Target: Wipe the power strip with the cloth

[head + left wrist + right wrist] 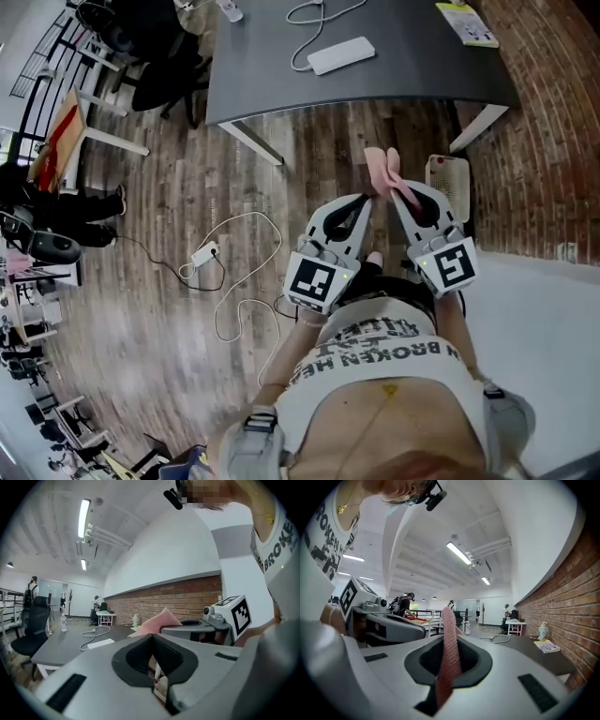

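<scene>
Open-plan office. Long dark grey desk (pixel 253 66), black swivel chair (pixel 29 630), worn wood-plank floor (pixel 141 319), red brick wall (pixel 548 131), fluorescent ceiling tubes (pixel 84 512), people (pixel 404 603) working at other desks further back.

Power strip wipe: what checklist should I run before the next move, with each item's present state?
1. Cloth clamped in the right gripper: ok, it stands up between the closed jaws.
2. Left gripper free: ok, shut with nothing in it.
3. Power strip in view and uncovered on the grey table: ok.
4. Cloth touching the power strip: not ok, both grippers are held near the person's body, short of the table.
5. Cable clear of the strip's top face: ok, it loops beside it.
6. Strip unplugged: cannot tell.
</scene>
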`<state>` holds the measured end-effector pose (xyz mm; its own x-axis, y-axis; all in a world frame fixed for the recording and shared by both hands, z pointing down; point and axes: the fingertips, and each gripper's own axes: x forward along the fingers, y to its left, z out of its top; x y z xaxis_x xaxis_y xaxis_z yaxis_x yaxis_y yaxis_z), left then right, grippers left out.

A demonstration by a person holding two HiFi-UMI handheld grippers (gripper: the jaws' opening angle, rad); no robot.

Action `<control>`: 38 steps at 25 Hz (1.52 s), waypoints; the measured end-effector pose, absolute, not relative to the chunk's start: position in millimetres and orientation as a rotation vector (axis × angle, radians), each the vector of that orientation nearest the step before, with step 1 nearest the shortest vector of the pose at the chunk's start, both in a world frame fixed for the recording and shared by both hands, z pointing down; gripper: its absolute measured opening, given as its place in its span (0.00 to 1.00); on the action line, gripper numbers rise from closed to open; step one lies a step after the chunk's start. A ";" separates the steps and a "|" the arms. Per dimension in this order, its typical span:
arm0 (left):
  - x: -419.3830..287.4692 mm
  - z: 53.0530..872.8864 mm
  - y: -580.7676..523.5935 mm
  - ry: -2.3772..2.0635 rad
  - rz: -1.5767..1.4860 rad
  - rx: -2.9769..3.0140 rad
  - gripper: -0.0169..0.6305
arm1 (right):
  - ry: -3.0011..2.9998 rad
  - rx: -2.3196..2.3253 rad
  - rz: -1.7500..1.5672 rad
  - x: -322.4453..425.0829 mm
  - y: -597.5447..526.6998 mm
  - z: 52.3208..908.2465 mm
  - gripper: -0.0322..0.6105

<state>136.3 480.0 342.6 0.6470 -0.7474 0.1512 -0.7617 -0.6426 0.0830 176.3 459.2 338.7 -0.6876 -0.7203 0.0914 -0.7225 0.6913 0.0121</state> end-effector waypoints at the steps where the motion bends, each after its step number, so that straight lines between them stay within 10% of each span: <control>1: 134.7 344.2 474.0 -1.247 0.152 2.722 0.04 | -2.802 1.208 0.041 176.3 453.9 338.9 0.08; 38: 27.1 362.1 189.6 -1.029 0.192 2.798 0.04 | -2.702 1.306 0.024 57.8 162.5 353.7 0.08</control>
